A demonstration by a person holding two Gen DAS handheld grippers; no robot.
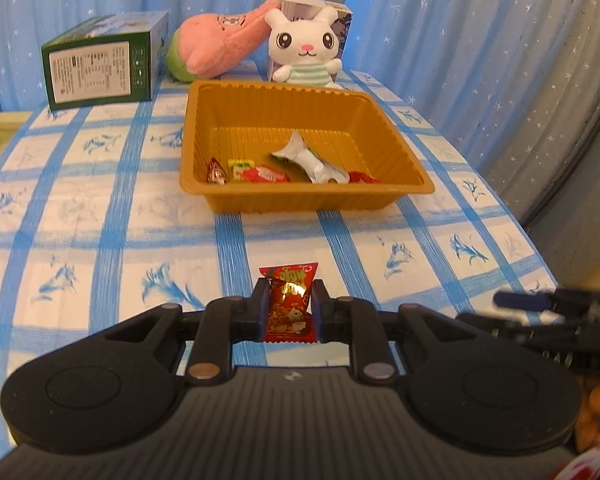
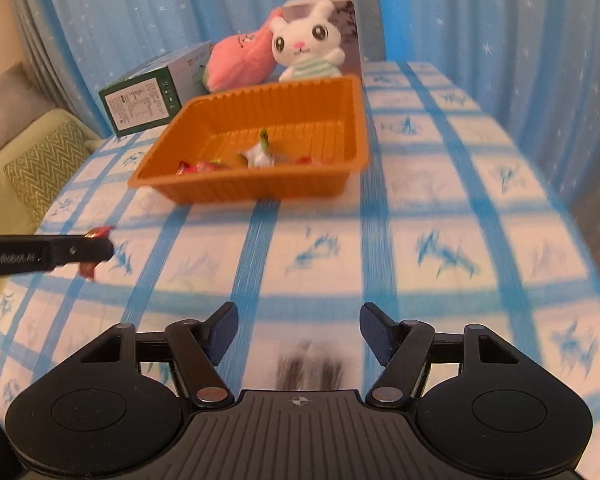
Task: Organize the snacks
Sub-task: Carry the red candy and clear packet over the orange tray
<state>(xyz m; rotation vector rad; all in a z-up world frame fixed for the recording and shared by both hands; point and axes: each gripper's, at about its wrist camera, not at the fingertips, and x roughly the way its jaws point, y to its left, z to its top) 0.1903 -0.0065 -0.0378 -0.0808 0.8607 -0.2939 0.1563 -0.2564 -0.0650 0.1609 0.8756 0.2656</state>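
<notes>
**Ana:** Red foil first, in the left wrist view: the left gripper (image 1: 288,304) has its jaws clamped on a red snack packet (image 1: 289,300), held upright above the blue-checked tabletop (image 1: 100,216). What sits beyond it?

**Ben:** At twelve o'clock from the packet, well apart, stands the orange tray (image 1: 300,196). Inside lie a white wrapper (image 1: 314,160), a red wrapper (image 1: 264,175), a small candy (image 1: 216,172) at the tray's eight o'clock corner, and another red piece (image 1: 362,178) at five o'clock. Behind the tray a white bunny plush (image 1: 304,48) leans on a box, a pink plush (image 1: 220,44) lies at its nine o'clock, and a green carton (image 1: 100,68) sits further left. The right gripper (image 1: 540,304) shows blurred at three o'clock.

**Ana:** And the right wrist view?

**Ben:** The right gripper (image 2: 298,328) hangs over the tabletop (image 2: 440,208) with its jaws wide apart and nothing between them. The tray (image 2: 260,188) lies at twelve o'clock, blurred, wrappers inside. At nine o'clock the left gripper (image 2: 96,250) reaches in from the edge, the red snack packet (image 2: 94,252) showing above and below its fingers. The bunny plush (image 2: 308,48), pink plush (image 2: 240,60) and green carton (image 2: 144,104) stand behind the tray.
</notes>
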